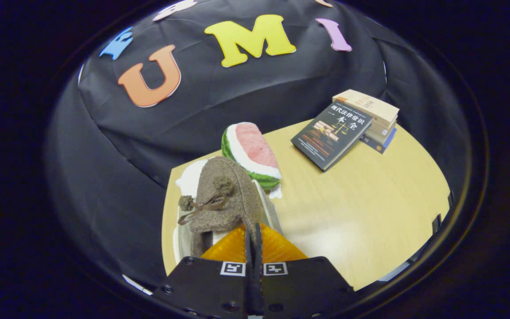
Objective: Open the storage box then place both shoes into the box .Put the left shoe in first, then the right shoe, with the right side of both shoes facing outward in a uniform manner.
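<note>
Shoe first — a brown fuzzy one with a small bow and pompoms — hangs toe-up just ahead of the tongs, its pale sole edge showing along the right side; the tongs are drawn together on a thin part of the shoe's rear edge, so I judge it gripped and lifted off the tabletop. Beneath and behind the shoe lies something white, partly hidden, and whether that is the storage box or its lid cannot be told. Just beyond the shoe sits a watermelon-slice plush, close to it but apart; further right a dark book leans against a stack of books, well clear of the work.

The step in hand looks like carrying a shoe toward the box; which shoe of the pair cannot be told. The next move calls for finding the box opening, turning the shoe so its right side faces outward, and lowering it before the tongs let go — a grip this thin on soft fabric may slip if swung quickly.
</note>
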`<state>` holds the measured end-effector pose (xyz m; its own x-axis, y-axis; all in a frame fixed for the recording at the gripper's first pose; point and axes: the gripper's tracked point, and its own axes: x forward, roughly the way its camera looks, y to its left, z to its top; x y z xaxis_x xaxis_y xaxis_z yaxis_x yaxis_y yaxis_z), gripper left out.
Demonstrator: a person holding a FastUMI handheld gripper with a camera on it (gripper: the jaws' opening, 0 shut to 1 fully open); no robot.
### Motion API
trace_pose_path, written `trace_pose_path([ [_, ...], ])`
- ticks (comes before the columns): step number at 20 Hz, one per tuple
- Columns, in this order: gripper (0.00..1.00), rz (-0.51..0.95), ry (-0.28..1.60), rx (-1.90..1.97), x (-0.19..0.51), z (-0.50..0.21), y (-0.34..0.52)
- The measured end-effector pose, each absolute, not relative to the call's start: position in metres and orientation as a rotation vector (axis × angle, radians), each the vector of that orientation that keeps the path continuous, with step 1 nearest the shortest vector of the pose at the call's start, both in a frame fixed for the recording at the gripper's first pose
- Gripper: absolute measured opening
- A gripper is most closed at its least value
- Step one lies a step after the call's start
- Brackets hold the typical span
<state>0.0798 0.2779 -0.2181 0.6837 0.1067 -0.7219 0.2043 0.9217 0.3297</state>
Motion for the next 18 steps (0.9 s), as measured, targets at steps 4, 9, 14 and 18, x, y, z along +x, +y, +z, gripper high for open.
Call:
trace_pose_path([
  [4,0.00,-0.093,0.848,0.289,0.073,-0.252,0.291],
  [9,0.00,-0.161,0.850,0.163,0.069,-0.280,0.286],
  [14,0.05,-0.176,0.839,0.119,0.071,-0.288,0.288],
  [18,0.11,-0.170,0.821,0.114,0.073,-0.283,0.289],
])
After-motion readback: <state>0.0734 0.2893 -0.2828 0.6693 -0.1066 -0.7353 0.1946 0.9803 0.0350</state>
